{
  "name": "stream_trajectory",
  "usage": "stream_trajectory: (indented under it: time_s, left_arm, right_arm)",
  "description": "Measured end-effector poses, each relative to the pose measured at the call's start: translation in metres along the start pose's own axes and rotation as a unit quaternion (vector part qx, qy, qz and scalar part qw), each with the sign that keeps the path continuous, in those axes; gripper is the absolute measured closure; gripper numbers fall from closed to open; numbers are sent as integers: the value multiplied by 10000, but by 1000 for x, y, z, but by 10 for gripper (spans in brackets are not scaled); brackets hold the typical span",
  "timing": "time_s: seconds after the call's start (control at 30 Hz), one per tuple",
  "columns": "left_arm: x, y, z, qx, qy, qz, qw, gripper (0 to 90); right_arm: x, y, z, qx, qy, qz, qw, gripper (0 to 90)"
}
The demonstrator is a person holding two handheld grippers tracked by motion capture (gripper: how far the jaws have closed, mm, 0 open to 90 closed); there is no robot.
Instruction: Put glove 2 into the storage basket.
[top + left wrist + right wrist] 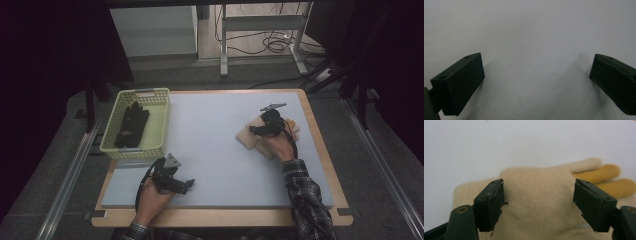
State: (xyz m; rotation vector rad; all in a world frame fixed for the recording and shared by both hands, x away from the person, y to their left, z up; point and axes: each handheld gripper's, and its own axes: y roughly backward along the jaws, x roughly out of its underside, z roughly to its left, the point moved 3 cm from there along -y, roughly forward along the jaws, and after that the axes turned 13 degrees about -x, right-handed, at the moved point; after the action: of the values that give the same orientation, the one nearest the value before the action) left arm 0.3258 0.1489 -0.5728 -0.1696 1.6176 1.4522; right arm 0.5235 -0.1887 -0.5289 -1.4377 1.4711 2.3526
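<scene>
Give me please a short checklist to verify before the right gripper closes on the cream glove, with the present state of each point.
1. Right gripper jaws apart: ok, they stand wide.
2. Cream glove between the jaws: ok in the right gripper view, the glove body lies across the gap.
3. Pads touching the glove: cannot tell, the picture is blurred there.
4. Only one glove in the grip: cannot tell, a glove with yellow fingers lies just beside it.
5. Left gripper out of the way: ok, open over the bare mat.
6. Basket has room: ok, black gloves fill only part of it.
</scene>
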Motion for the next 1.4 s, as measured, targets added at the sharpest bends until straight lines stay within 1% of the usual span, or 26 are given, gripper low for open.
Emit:
stream_trajectory:
  time_s: [0.1,0.17,0.23,0.3,0.33,0.4,0.43,0.5,0.57,0.63,0.67,0.73,0.8,0.83,0.9,0.97,1.0,1.03,1.07,1.13,1.17,1.23,1.27,1.33,1.37,1.4]
  left_arm:
    - [0,0,0,0,0,0,10000,0]
    - [0,0,0,2,0,1,10000,0]
    - [0,0,0,2,1,0,10000,0]
    - [0,0,0,3,0,0,10000,0]
    - [0,0,0,3,0,1,10000,0]
    - [0,0,0,2,1,2,10000,0]
    - [0,0,0,2,0,2,10000,0]
    - [0,0,0,5,1,4,10000,0]
    - [0,0,0,5,0,5,10000,0]
    - [0,0,0,6,1,5,10000,0]
    - [0,0,0,8,2,4,10000,0]
    - [0,0,0,10,3,6,10000,0]
    - [0,0,0,10,-1,8,10000,0]
    - [0,0,0,10,-3,9,10000,0]
    - [0,0,0,9,-1,9,10000,0]
    - [0,0,0,8,1,10,10000,0]
    - [0,0,0,8,-3,12,10000,0]
    - [0,0,0,7,-2,10,10000,0]
    - [0,0,0,6,0,9,10000,0]
    - [0,0,0,3,-2,10,10000,0]
    - [0,0,0,6,-1,10,10000,0]
    - [0,0,0,3,-11,9,10000,0]
    - [0,0,0,2,14,-6,10000,0]
    - [0,0,0,5,13,4,10000,0]
    - [0,0,0,4,13,3,10000,0]
    - [0,0,0,4,13,5,10000,0]
  right_arm:
    - [-1,-9,0,112,28,137,9998,223]
    - [-2,-13,0,220,15,238,9995,247]
    - [-2,-14,1,236,63,311,9992,336]
    - [-2,-14,2,305,126,334,9989,443]
    - [-2,-14,2,375,196,390,9983,480]
    - [-2,-13,3,429,203,415,9980,530]
    - [-2,-12,3,462,247,448,9976,551]
    - [-3,-11,4,436,259,478,9976,571]
    - [-4,-9,3,341,245,522,9978,573]
    - [-7,-5,5,197,283,426,9985,571]
    - [-8,-2,7,181,331,378,9986,571]
    - [-11,5,13,74,446,286,9986,569]
    - [-15,12,22,-127,547,206,9982,566]
    - [-17,16,28,-221,638,163,9976,564]
    - [-19,22,43,-406,815,134,9958,560]
    - [-19,28,64,-570,1096,139,9922,556]
    - [-19,29,71,-648,1184,144,9908,555]
    - [-18,31,82,-795,1280,140,9885,553]
    - [-17,32,90,-903,1357,140,9865,551]
    - [-14,33,105,-1103,1476,160,9828,548]
    - [-13,33,110,-1172,1489,187,9817,547]
    - [-8,29,124,-1395,1591,230,9771,541]
    - [-5,26,128,-1451,1604,266,9760,536]
    - [5,16,137,-1602,1645,390,9725,509]
    - [12,9,141,-1629,1640,457,9718,480]
    - [17,4,143,-1623,1612,525,9721,439]
